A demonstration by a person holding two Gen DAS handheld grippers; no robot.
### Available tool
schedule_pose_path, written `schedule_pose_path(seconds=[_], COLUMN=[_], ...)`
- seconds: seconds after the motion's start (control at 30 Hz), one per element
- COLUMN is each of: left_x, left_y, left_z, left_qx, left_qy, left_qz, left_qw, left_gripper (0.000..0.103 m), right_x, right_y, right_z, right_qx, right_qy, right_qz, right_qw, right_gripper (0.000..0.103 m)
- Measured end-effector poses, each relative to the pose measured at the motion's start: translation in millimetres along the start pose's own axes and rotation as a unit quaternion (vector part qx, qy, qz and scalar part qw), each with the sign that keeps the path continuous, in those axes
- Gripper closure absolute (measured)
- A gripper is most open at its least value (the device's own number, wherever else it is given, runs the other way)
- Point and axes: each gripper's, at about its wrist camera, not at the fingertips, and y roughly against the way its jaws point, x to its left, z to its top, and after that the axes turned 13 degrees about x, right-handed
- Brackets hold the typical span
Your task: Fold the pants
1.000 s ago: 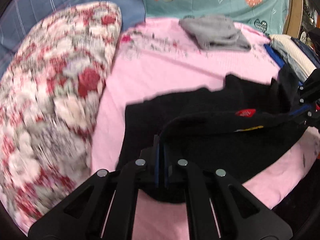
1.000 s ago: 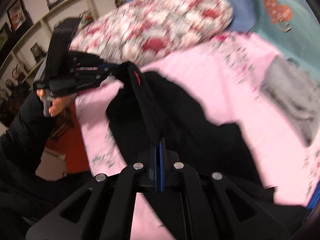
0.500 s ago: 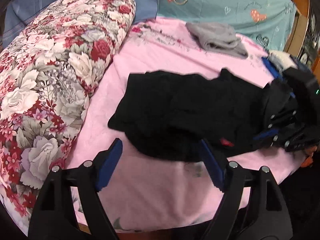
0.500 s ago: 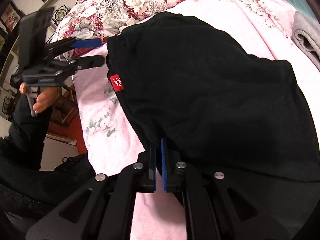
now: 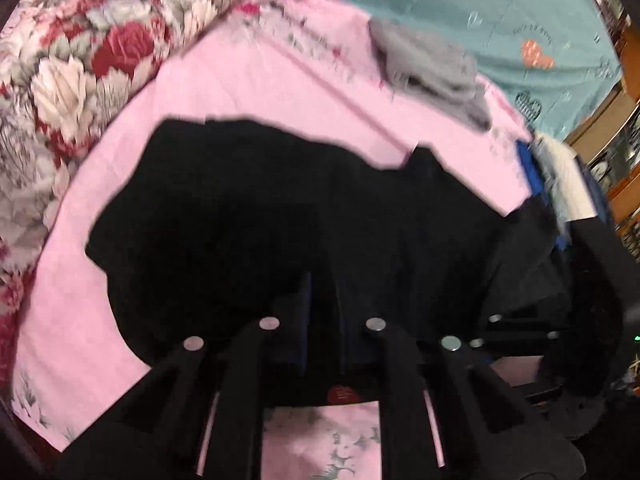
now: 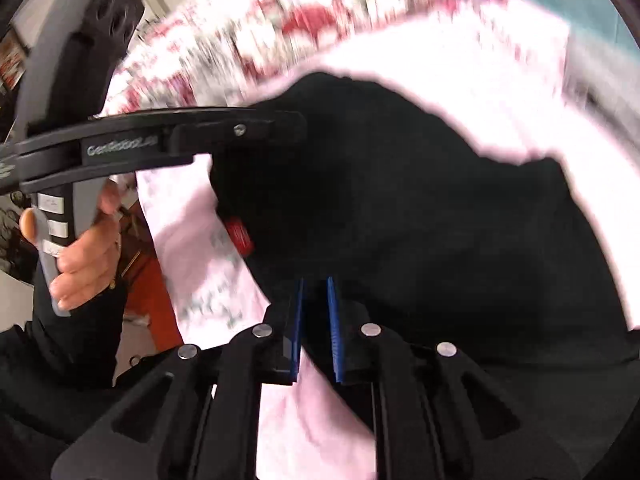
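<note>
Black pants lie folded on the pink sheet, a red size tag at their near edge. My left gripper is down on that edge. Its jaws are closing and stand narrow, with black cloth filling the gap. From the right wrist view the same pants and tag show, and the left gripper reaches in from the left in a person's hand. My right gripper sits at the pants' near edge. Its jaws are opening; cloth lies at the tips, sheet shows through the gap.
A large floral pillow borders the sheet on the left. A crumpled grey garment lies at the far side before a teal heart-print cloth. Stacked clothes sit at the right edge of the bed.
A second ago both grippers held the pants' edge lifted. The pants now lie flat. The left gripper, wide open half a second ago, came down and narrowed on the edge; the right jaws parted slightly.
</note>
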Motion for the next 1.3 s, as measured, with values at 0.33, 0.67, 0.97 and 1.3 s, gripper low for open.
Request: schedule_pose_path(seconds=[0.33, 0.67, 0.97, 1.3], left_x=[13.5, 25.2, 26.5, 22.8], left_y=[-16.8, -17.4, -19.4, -20.8], left_z=[-11.6, -18.4, -16.1, -9.6], left_qx=[-0.01, -0.046, -0.049, -0.04], left_qy=[0.024, 0.038, 0.026, 0.028], left_qz=[-0.026, -0.071, -0.08, -0.069], left_qw=[0.9993, 0.9957, 0.9953, 0.9964], left_gripper=[0.092, 0.092, 0.092, 0.092], right_x=[-74.0, -329.5, -432.4, -429.0], right_y=[76.5, 193.1, 165.5, 148.5], right_z=[-56.7, -153.3, -136.0, -147.4], right_qx=[-0.064, -0.047, 0.052, 0.051], right_qy=[-0.166, -0.549, -0.635, -0.618], right_qz=[0.015, -0.078, -0.161, -0.169], right_qw=[0.984, 0.831, 0.754, 0.767], right_gripper=[0.051, 0.048, 0.048, 0.085])
